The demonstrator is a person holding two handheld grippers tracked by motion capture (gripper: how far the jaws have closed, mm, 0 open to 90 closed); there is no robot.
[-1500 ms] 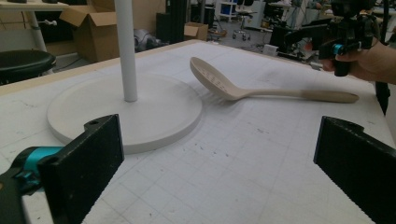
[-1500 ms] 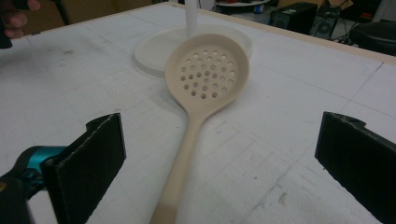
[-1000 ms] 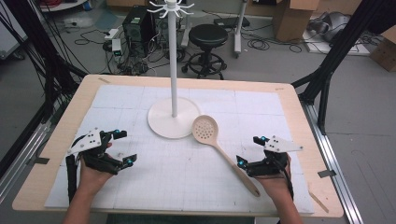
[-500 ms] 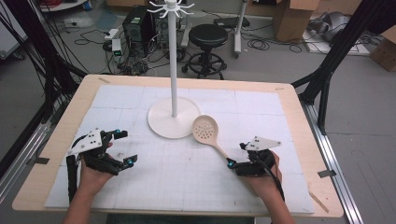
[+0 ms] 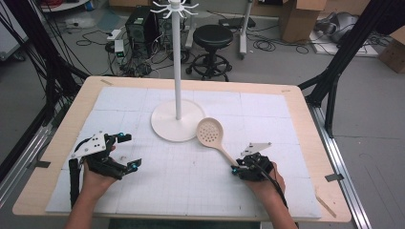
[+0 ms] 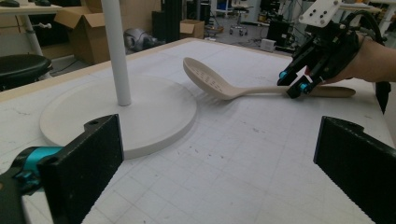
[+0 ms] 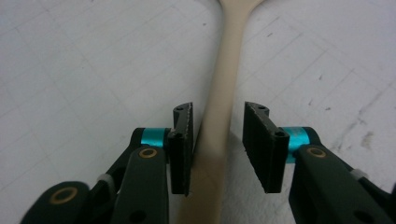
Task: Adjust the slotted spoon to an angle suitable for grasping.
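Note:
A beige slotted spoon (image 5: pixel 211 132) lies flat on the white mat to the right of a white stand's round base (image 5: pixel 165 123), with its handle running toward the near right. My right gripper (image 5: pixel 237 168) sits low over the handle (image 7: pixel 225 79). Its jaws have just been closing and now straddle the handle: the left pad is almost on it, and a gap remains at the right pad. In the left gripper view the spoon (image 6: pixel 212 83) and the right gripper (image 6: pixel 294 85) show farther off. My left gripper (image 5: pixel 130 150) rests at the near left, wide open and holding nothing.
The stand's tall white pole (image 5: pixel 177 62) rises from the base at the mat's centre, topped with hooks. The wooden table edge (image 5: pixel 305 124) frames the mat. A stool, cables and boxes lie on the floor beyond the table.
My right gripper has moved left and forward, down onto the spoon's handle, and its jaws have narrowed around it. The left gripper and the spoon have stayed put.

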